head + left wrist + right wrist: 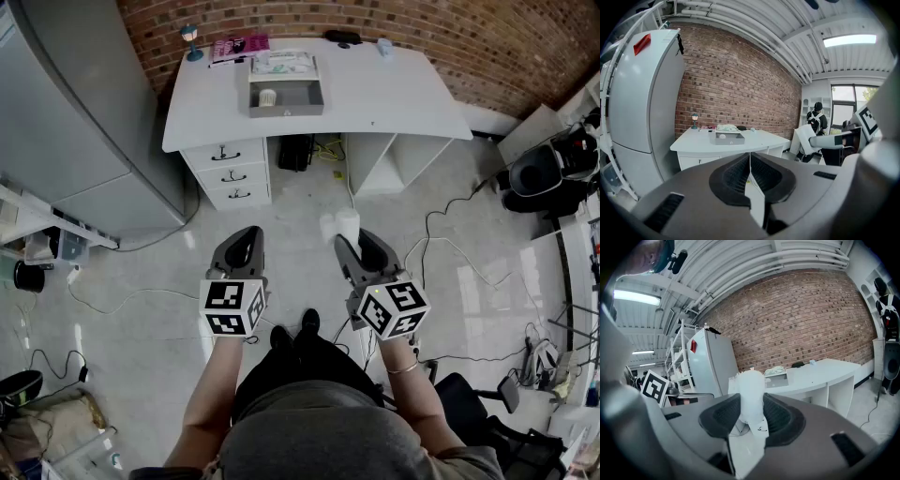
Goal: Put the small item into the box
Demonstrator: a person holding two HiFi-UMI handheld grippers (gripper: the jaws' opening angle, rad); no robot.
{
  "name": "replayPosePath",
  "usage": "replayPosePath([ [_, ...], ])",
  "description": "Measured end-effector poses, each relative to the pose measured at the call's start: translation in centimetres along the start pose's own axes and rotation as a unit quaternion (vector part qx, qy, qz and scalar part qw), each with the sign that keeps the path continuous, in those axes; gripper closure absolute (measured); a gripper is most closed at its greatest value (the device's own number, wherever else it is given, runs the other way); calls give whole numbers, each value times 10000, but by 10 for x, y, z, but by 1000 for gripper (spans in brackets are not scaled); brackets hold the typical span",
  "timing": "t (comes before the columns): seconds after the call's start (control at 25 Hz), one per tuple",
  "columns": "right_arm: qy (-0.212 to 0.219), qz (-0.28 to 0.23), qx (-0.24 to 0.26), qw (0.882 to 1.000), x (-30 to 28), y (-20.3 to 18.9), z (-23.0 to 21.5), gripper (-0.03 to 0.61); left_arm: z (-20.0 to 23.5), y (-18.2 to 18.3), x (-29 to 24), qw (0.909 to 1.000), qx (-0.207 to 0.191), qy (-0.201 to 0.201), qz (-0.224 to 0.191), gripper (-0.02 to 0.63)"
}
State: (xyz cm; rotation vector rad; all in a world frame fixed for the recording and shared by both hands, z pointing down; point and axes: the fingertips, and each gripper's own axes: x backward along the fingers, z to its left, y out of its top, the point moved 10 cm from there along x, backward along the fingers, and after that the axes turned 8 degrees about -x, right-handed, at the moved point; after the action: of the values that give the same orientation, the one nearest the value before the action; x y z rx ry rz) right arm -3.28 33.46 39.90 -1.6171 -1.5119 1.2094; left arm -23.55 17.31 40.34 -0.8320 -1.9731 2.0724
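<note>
White small item (752,390) sits clamped in the right gripper (751,420); the grey box (286,97) lies well ahead, upper centre, on the desk (403,94); left gripper (750,161) closed, empty.

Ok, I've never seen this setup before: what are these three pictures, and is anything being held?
No robot arm here: a person stands holding a two-jaw gripper in each hand. The top-down picture comes from a camera on the person's head; the other two cameras ride on each gripper, looking along its jaws. The left gripper has its jaws together, with nothing between them. The right gripper is clamped on a small white item. Ahead stands a white desk with an open grey box on it, and another small white object lies inside.
</note>
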Motion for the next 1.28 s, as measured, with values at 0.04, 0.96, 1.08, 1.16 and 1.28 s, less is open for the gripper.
replayPosePath([
  [0.04, 17, -2, 5, 10000, 0, 1, -5, 426, -2, 1, -3, 10000, -5, 30, -9, 588],
  [0.96, 132, -17, -264, 9996, -12, 34, -77, 422, -42, 21, -51, 9994, -28, 346, 53, 588],
  [1.08, 122, -17, -303, 9995, -17, 37, -81, 422, -41, 24, -55, 9993, -82, 353, 97, 588],
  [1.16, 133, -17, -343, 9993, -21, 38, -82, 422, -38, 25, -59, 9992, -105, 360, 123, 588],
  [1.28, 126, -52, -349, 9993, -31, 40, -87, 422, -30, 25, -70, 9992, -89, 373, 122, 588],
])
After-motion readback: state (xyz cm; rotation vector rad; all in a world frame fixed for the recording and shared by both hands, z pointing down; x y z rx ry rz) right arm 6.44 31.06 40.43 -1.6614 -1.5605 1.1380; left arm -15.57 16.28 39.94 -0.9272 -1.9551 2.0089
